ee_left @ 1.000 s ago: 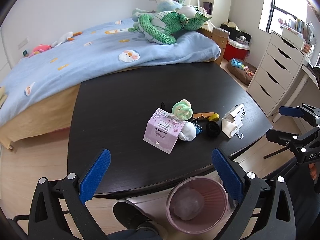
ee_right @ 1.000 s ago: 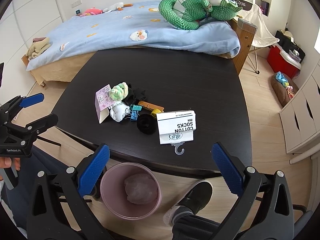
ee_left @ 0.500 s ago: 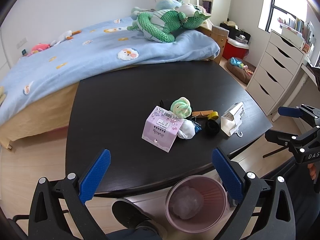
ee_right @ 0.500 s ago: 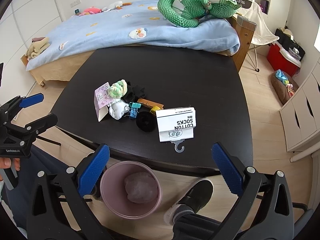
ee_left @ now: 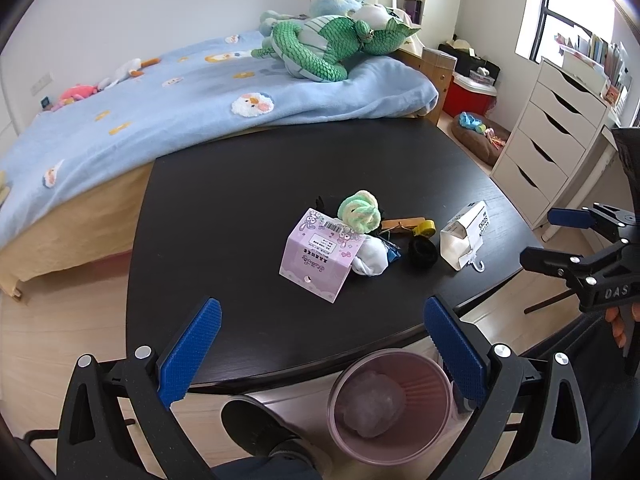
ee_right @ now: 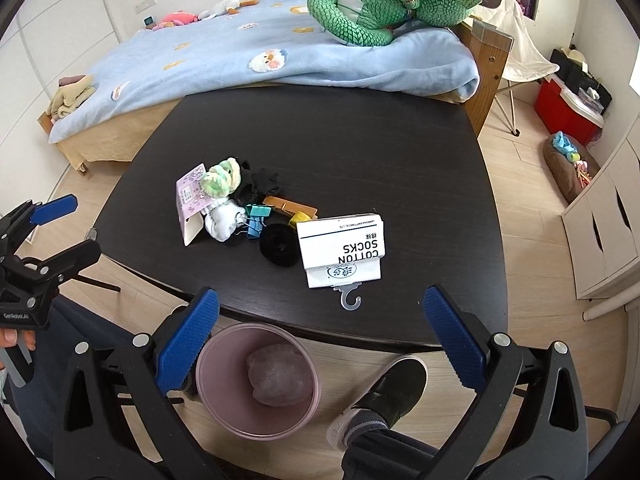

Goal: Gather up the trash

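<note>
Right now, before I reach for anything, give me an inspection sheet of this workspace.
Surface: black table, far half bare.
Job's things: white COTTON SOCKS package near the front edge; pink card package; pink bin on the floor below, with a clear crumpled wad inside.
Clutter: green-white sock ball, white sock ball, black ring, blue binder clips, wooden clip.
Grippers: left hand-held gripper open, empty; right hand-held gripper open, empty.
Cables: nothing seen.
Surroundings: bed with green plush dragon, white drawers, shoe.
</note>
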Demonstrator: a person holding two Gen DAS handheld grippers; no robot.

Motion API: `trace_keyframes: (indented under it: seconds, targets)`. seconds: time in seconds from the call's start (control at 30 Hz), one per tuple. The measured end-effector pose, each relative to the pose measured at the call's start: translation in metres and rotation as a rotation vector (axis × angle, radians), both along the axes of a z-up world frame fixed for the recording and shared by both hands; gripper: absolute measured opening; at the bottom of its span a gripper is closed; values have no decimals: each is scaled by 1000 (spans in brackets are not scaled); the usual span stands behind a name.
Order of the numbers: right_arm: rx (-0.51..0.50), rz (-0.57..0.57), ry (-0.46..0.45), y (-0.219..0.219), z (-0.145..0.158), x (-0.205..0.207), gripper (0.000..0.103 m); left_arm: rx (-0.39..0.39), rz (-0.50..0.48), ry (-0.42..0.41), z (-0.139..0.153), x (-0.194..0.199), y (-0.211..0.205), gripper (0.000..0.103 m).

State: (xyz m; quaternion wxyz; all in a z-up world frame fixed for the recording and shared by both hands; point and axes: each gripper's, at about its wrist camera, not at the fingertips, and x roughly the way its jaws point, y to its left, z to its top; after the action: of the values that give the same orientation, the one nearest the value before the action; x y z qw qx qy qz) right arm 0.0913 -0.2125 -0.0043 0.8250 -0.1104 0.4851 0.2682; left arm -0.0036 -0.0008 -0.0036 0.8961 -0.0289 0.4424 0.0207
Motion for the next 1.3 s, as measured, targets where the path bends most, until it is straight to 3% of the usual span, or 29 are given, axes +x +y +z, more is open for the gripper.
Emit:
trace_keyframes:
  seconds: [0.77,1.03,1.3]
  targets:
    - [-104,137,135,25,-61,66,100,-9,-1,41,-8,11,8,97]
    - [-103,149,150,23,-65,71,65,-12,-5,54,-11,14,9,97]
    - [-79,137,131,23,-57,67,65,-13,-21,65,-13,18,10,97]
